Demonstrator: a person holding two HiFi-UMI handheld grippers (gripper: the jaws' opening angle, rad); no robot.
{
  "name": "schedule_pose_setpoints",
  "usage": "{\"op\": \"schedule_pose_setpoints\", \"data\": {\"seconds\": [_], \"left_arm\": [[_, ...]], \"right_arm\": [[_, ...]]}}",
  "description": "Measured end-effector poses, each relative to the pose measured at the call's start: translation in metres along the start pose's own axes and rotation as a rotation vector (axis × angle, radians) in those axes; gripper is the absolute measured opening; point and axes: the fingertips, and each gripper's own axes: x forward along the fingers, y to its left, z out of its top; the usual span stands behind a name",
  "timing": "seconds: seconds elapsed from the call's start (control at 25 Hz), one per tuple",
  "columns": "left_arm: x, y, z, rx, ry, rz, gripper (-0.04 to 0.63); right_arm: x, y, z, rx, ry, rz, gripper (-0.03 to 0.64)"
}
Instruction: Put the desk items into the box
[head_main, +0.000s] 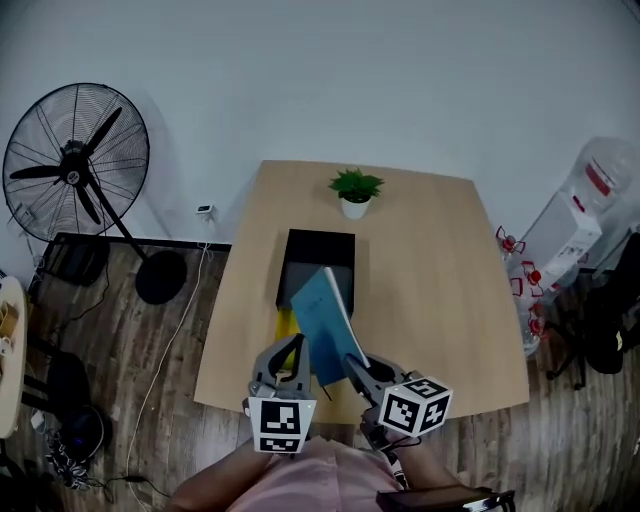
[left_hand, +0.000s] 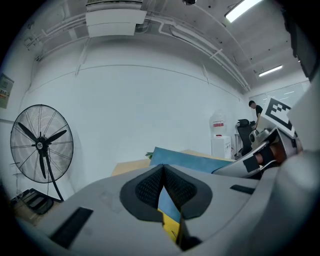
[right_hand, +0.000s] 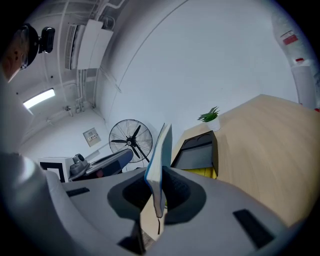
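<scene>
Book lifted, not yet boxed.
Right gripper (head_main: 352, 362) clamps book (head_main: 325, 315) near box (head_main: 320, 237); left gripper (head_main: 290, 345) closed, empty; plant (head_main: 355, 190) outstanding.

The light wooden table (head_main: 430, 300) carries a small potted plant (head_main: 355, 192) at its far edge, a black box (head_main: 318, 255) mid-table, and a yellow item (head_main: 285, 325) just beside the box's near end.

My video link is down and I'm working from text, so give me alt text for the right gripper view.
The right tongs are shut on a blue notebook, seen edge-on to the camera. Beyond it on the wooden desk sit a black box, a yellow item at its near end and a small potted plant; a floor fan stands behind.
</scene>
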Motion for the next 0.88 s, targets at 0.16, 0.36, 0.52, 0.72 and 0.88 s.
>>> {"op": "schedule_pose_setpoints", "data": {"seconds": [0.16, 0.36, 0.52, 0.72, 0.88], "left_arm": [[-0.001, 0.009, -0.004, 0.009, 0.018, -0.04, 0.011], [-0.003, 0.001, -0.007, 0.021, 0.021, -0.082, 0.011], [-0.014, 0.006, -0.025, 0.009, 0.058, -0.095, 0.011], [-0.014, 0.008, -0.036, -0.019, 0.083, -0.107, 0.011], [-0.014, 0.001, -0.041, -0.037, 0.102, -0.138, 0.011]], "right_arm": [[0.006, 0.008, -0.005, 0.036, -0.024, -0.028, 0.046], [0.006, 0.011, -0.012, 0.055, -0.032, -0.046, 0.046], [0.007, 0.012, -0.029, 0.097, -0.018, -0.071, 0.047], [0.003, 0.008, -0.041, 0.209, -0.034, -0.067, 0.048], [0.002, 0.002, -0.053, 0.341, -0.053, -0.058, 0.048]]}}
